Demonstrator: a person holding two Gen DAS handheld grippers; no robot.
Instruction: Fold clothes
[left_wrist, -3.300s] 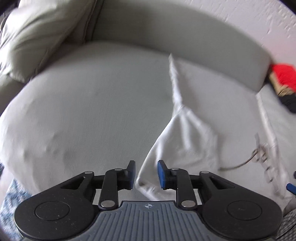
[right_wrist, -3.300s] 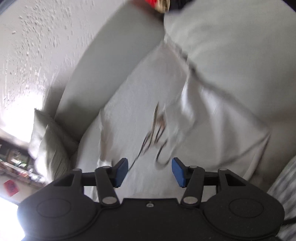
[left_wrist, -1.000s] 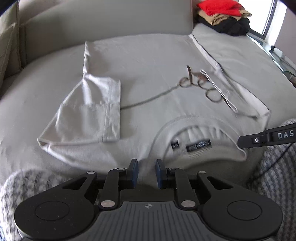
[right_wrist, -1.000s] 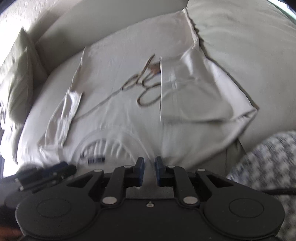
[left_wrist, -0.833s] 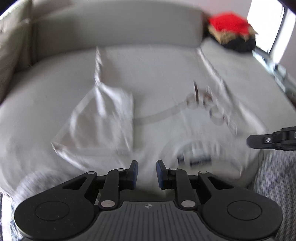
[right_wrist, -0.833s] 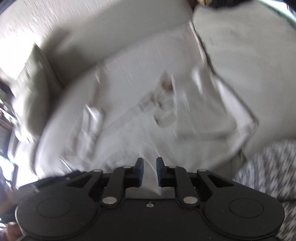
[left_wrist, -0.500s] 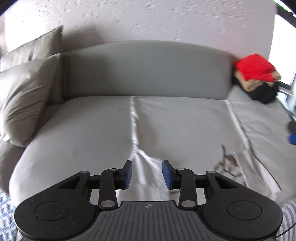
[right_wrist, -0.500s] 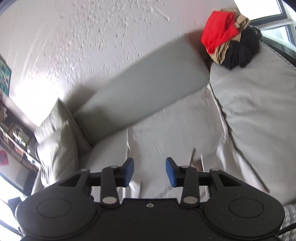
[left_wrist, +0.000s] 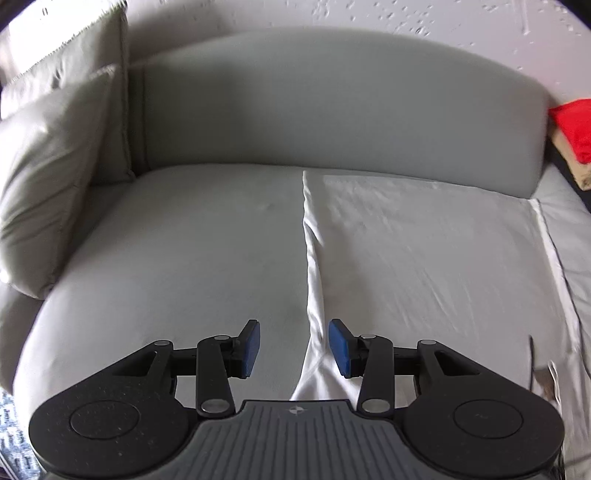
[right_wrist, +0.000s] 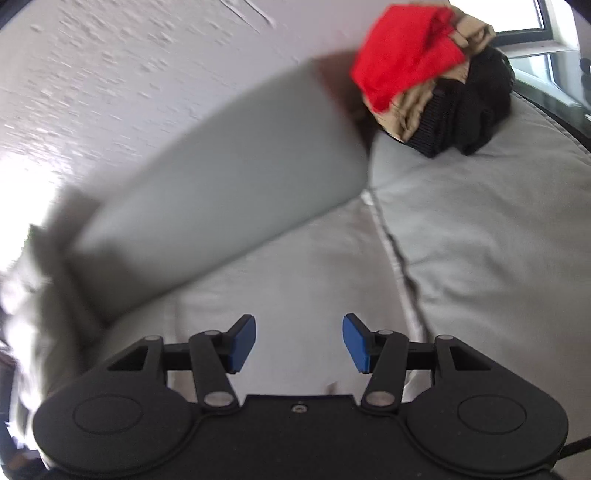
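Observation:
A pale grey T-shirt (left_wrist: 424, 258) lies flat on the grey sofa seat (left_wrist: 184, 251), its folded left edge running down between my left fingers. My left gripper (left_wrist: 294, 349) is open and empty, low over that edge. In the right wrist view the same shirt (right_wrist: 295, 295) lies on the seat below my right gripper (right_wrist: 299, 341), which is open and empty. The shirt's near part is hidden under both grippers.
The sofa backrest (left_wrist: 332, 110) rises behind the shirt. Grey cushions (left_wrist: 55, 147) stand at the left end. A pile of red, tan and black clothes (right_wrist: 432, 81) sits at the back right corner, also seen in the left wrist view (left_wrist: 572, 125). A second seat cushion (right_wrist: 498, 240) lies to the right.
Both grippers have moved forward over the shirt and tilted up toward the backrest. Both jaws, nearly shut a second ago, have opened wide.

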